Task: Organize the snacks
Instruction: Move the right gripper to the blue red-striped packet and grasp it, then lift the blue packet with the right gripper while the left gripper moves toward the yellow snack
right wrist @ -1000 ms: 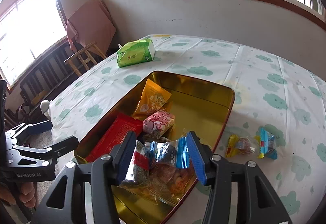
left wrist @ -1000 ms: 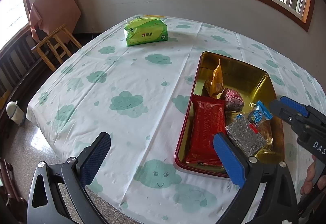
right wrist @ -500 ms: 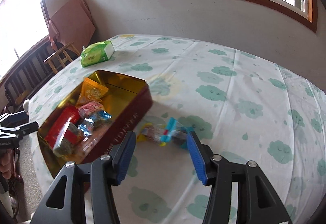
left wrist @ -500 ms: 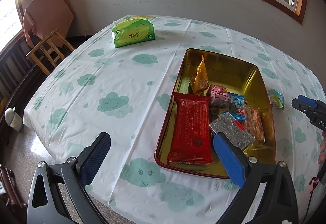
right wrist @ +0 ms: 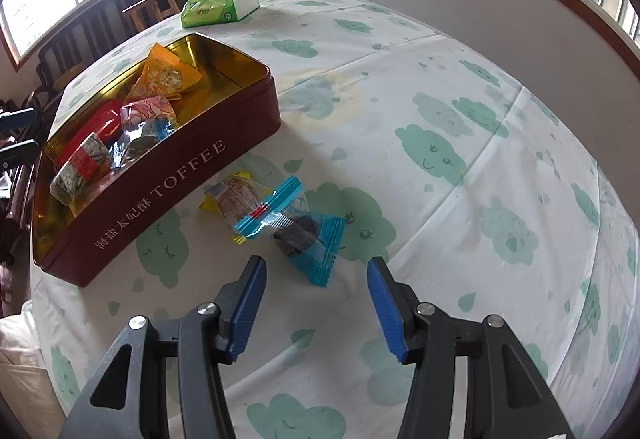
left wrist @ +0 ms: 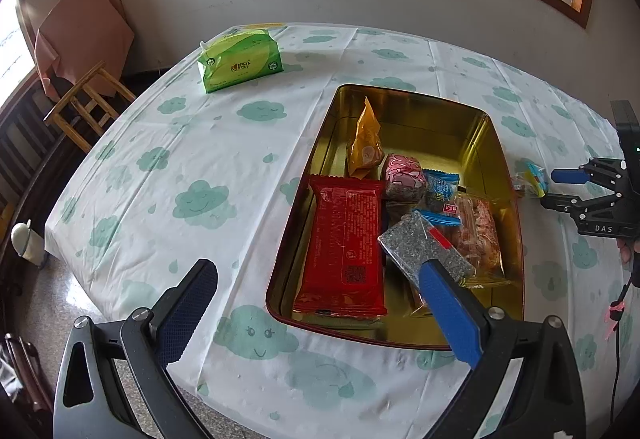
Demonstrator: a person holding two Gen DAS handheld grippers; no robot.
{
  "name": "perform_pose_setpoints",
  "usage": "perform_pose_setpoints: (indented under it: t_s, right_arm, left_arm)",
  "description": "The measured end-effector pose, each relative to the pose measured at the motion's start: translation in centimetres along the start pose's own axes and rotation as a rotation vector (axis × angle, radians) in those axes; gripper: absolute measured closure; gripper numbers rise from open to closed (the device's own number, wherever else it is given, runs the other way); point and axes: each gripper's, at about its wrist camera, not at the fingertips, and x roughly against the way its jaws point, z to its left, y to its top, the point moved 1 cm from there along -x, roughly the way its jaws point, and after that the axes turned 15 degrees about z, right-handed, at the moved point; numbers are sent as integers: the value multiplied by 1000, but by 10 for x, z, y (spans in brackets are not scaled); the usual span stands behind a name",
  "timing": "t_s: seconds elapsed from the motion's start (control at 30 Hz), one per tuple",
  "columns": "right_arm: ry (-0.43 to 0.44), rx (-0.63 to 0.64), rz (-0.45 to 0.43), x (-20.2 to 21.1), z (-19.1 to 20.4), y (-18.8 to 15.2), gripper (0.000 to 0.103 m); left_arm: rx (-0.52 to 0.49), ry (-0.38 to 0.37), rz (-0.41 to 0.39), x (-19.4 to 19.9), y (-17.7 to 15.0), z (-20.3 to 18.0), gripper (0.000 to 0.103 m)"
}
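Observation:
A dark red toffee tin (right wrist: pixel 168 195) with a gold inside (left wrist: pixel 436 127) holds several snacks: a red pack (left wrist: pixel 346 239), an orange pouch (left wrist: pixel 364 143), a pink sweet (left wrist: pixel 404 175) and a grey bar (left wrist: pixel 424 251). Two loose snacks lie on the cloth beside the tin: a yellow-ended one (right wrist: pixel 236 199) and a blue-wrapped one (right wrist: pixel 304 235). My right gripper (right wrist: pixel 316 303) is open and empty, just short of the blue-wrapped snack; it also shows in the left wrist view (left wrist: pixel 560 187). My left gripper (left wrist: pixel 316 303) is open and empty at the tin's near end.
A green tissue pack (left wrist: pixel 240 61) lies at the far side of the cloud-print tablecloth (left wrist: pixel 208 159). A wooden chair (left wrist: pixel 88 99) with a pink cloth stands beyond the table's left edge. A wall with windows runs behind the table.
My right gripper has swung away from over the tin to the two loose snacks on the cloth and come closer to them. My left gripper has drawn back slightly.

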Motion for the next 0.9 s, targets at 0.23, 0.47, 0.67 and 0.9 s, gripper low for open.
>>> perform_pose_setpoints:
  t_s: [0.23,0.47,0.67,0.9]
  right_arm:
    - [-6,134,10,-11,9,19,49]
    - [65,94,-66,-12,8,17,49]
    - [70,-20,-132,-11,2,7,66]
    - [54,-207,-202,-3,-11,-22,71]
  left_arm:
    - [-15,12,12,-1,4,-9,3]
    - [-48,12,23,-5,8,-26,3]
    - [-84,-5,15,-6,12,-45,3]
    - [-127,-47,-4,-4,16,-74,3]
